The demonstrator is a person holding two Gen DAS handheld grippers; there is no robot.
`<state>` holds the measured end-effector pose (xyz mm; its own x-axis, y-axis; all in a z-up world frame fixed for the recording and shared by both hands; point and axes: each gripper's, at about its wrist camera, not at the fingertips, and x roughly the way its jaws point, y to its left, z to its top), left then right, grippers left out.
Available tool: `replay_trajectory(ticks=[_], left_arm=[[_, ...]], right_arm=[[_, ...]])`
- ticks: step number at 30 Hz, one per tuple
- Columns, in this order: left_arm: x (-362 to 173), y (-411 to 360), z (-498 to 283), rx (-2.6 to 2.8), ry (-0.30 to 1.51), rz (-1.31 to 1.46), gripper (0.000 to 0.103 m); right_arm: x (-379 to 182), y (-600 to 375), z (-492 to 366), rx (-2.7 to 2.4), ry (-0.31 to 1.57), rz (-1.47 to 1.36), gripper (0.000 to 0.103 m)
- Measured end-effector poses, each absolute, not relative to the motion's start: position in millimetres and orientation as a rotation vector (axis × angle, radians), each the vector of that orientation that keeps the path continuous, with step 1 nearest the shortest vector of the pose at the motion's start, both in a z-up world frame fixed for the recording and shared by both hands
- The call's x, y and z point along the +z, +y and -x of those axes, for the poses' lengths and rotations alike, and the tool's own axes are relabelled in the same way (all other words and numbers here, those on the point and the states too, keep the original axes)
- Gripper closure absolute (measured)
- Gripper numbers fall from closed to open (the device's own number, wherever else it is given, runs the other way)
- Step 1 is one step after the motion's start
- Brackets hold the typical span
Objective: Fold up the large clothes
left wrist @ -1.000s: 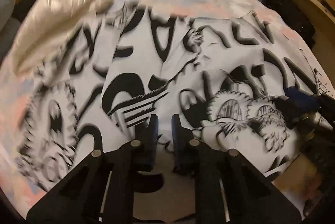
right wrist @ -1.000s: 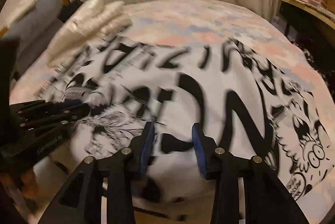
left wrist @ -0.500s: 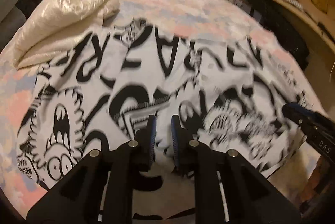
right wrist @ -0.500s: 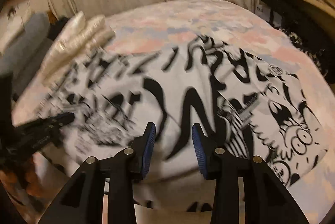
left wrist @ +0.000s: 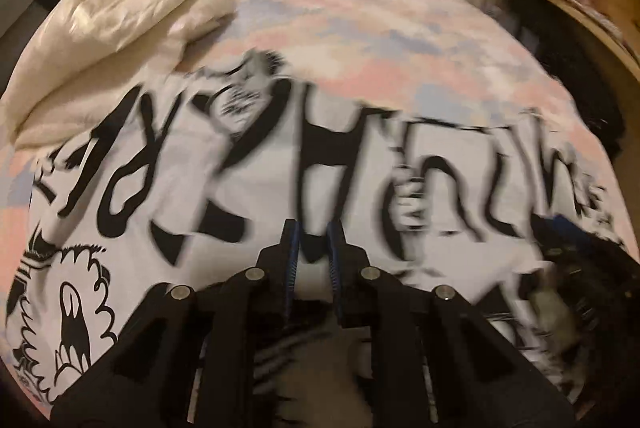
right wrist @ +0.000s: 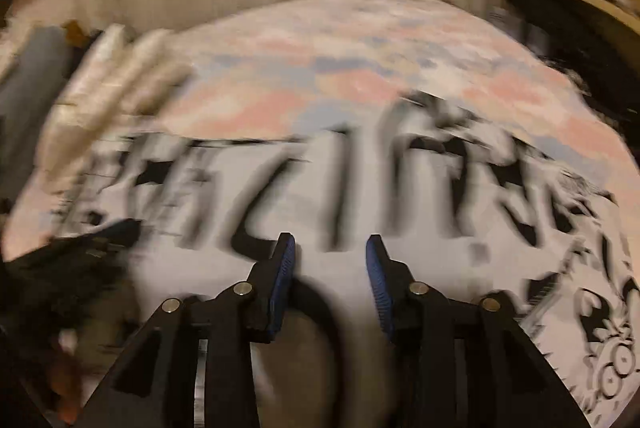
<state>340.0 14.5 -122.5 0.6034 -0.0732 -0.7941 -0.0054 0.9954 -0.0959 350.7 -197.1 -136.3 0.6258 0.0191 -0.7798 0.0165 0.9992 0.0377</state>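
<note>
Left gripper (left wrist: 311,248) is nearly closed, pinching the near edge of the black-and-white printed garment (left wrist: 248,196) between its blue pads. Right gripper (right wrist: 330,268) has a wider gap that is narrowing, with the same cloth bunched between its pads. The garment lies spread across the pastel bed (left wrist: 360,28), cream pillows (left wrist: 120,8) at its far left corner.
</note>
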Motion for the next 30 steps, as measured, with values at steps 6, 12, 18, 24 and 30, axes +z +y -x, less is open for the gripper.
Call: replay_trajectory(ticks=[6, 12, 18, 24, 30], left_arm=[[-129, 26, -336, -0.059, 0.906, 0.133, 0.091], [-123, 27, -332, -0.031, 0.927, 0.137, 0.091], [-103, 34, -305, -0.024, 0.949, 0.155, 0.091], [-76, 47, -260, -0.009, 0.938, 0.177, 0.083], [-46, 62, -208, 0.002, 0.896, 0.184, 0.066]], right_arm=[[-152, -239, -348, -0.047, 0.917, -0.168, 0.069], [-149, -234, -351, -0.081, 0.918, -0.165, 0.067], [-125, -248, -312, -0.082, 0.893, -0.279, 0.066], [-90, -249, -262, -0.055, 0.857, -0.35, 0.064], [-59, -239, -208, -0.03, 0.821, -0.365, 0.064]])
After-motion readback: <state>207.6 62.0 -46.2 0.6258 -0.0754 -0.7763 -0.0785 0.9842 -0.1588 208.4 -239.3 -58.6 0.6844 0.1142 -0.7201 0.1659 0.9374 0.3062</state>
